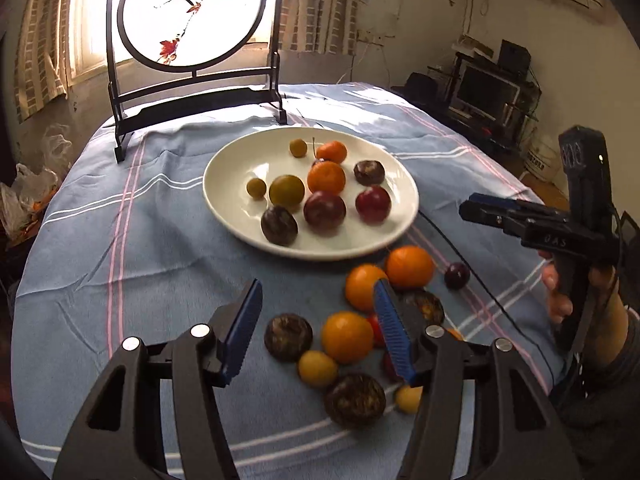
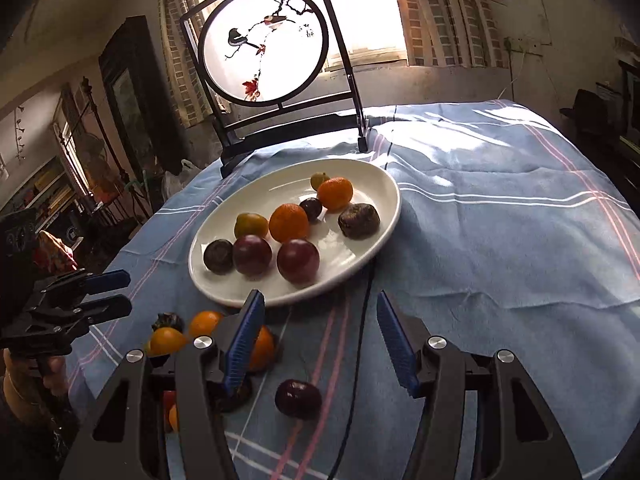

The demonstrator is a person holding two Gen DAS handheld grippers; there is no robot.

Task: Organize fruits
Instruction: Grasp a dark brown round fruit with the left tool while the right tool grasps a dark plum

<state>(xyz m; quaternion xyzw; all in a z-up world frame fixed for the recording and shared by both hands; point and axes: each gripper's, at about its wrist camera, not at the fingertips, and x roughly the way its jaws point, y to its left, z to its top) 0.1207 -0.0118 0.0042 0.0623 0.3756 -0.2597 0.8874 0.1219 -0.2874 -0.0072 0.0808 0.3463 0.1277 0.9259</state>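
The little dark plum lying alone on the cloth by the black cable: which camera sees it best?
The right wrist view: the dark plum lies close, large and unobstructed, just below the open right gripper. The left wrist view shows the same plum small and distant, beside the oranges.

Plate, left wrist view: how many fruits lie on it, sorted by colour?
Orange fruits: 2
Yellow-green fruits: 3
Dark red, purple or brown fruits: 5
Total on the plate: 10
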